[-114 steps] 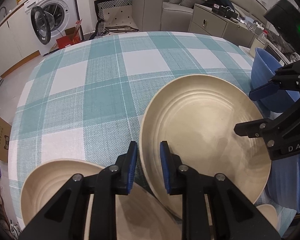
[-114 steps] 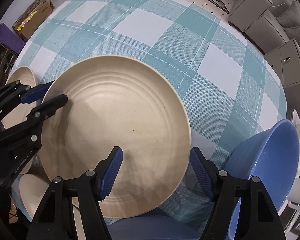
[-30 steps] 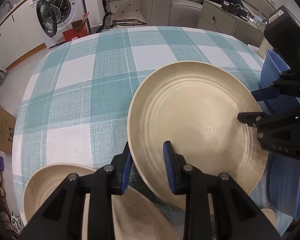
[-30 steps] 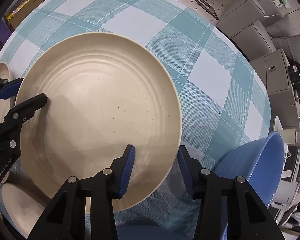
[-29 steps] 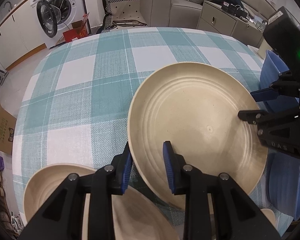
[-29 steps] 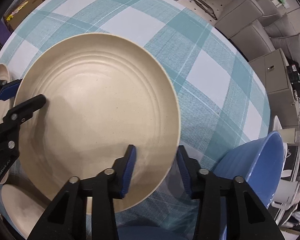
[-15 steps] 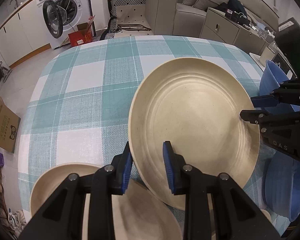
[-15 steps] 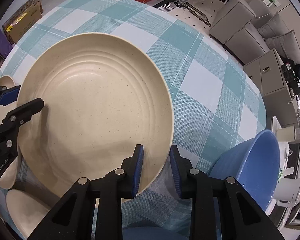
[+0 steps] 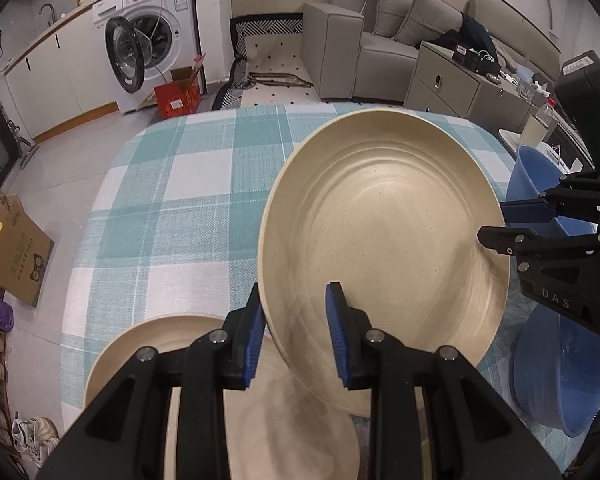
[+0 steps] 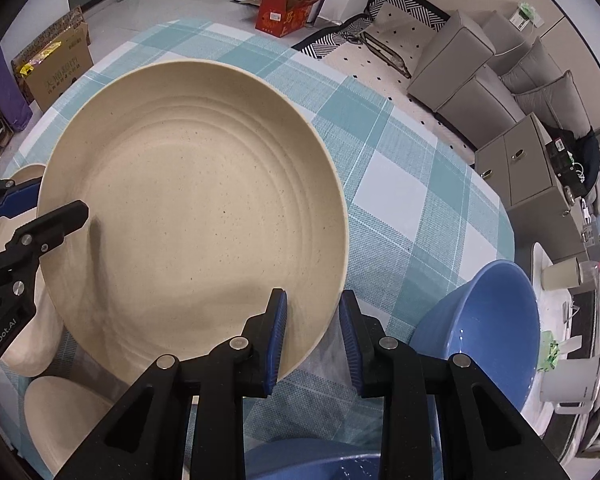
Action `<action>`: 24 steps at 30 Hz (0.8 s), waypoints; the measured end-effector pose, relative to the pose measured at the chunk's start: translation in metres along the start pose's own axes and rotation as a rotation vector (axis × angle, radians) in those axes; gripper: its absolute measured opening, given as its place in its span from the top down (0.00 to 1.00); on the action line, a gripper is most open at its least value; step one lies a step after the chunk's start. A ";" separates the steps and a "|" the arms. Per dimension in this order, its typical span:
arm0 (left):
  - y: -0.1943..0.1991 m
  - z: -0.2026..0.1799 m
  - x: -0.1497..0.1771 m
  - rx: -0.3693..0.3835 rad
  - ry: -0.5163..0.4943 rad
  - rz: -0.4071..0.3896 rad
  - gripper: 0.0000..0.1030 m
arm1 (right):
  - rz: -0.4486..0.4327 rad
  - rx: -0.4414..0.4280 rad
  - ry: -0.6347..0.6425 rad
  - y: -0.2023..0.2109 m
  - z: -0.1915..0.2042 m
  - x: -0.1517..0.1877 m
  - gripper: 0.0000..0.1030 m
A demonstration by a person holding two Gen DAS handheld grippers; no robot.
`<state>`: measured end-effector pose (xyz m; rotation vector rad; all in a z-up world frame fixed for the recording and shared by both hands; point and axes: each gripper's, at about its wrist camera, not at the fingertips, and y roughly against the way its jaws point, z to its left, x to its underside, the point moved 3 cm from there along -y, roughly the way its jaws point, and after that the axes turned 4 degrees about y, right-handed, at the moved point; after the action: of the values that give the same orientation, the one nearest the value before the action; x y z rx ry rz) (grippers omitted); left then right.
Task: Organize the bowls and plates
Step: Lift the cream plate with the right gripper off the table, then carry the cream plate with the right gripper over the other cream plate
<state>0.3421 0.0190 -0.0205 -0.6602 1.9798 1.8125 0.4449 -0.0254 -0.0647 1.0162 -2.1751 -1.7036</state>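
A: How is the large beige plate (image 9: 384, 236) held?

B: It is pinched at two opposite points of its rim. The left gripper (image 9: 295, 334) is clenched on the near-left edge, and the right gripper (image 10: 313, 338) is clenched on the opposite edge; in the left wrist view the right one is seen at the plate's far right side.

A: Where is the plate relative to the table?

B: It appears to be carried clear of the checked tablecloth (image 9: 172, 208), tilted, with its far rim raised. No contact with the cloth can be made out.

A: Which relation is the coming move judged to turn on?

B: The beige dishes (image 9: 148, 344) are seen below and to the left of the left gripper, close to it. The blue bowl (image 10: 484, 320) is seen just beside the right gripper, on its right. So a beige stack would be reached toward the left hand's side, which is nearer to it.

A: Any risk?

B: Since both edges are gripped, the plate is probably best lowered level, or one rim could strike first.
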 end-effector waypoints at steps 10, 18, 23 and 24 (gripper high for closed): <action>0.039 -0.003 0.002 -0.009 -0.008 -0.089 0.73 | -0.093 0.012 -0.035 0.045 -0.002 0.014 0.74; 0.080 -0.003 0.014 -0.038 -0.014 -0.177 0.73 | -0.161 0.021 -0.035 0.081 0.008 0.029 0.74; 0.104 -0.003 0.024 -0.062 -0.024 -0.234 0.73 | -0.211 0.019 -0.036 0.104 0.016 0.041 0.74; 0.108 -0.002 0.026 -0.063 -0.025 -0.240 0.73 | -0.220 0.020 -0.036 0.108 0.018 0.044 0.74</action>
<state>0.2589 0.0211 0.0529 -0.8513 1.7497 1.7341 0.3602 -0.0275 0.0174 1.2817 -2.1752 -1.8067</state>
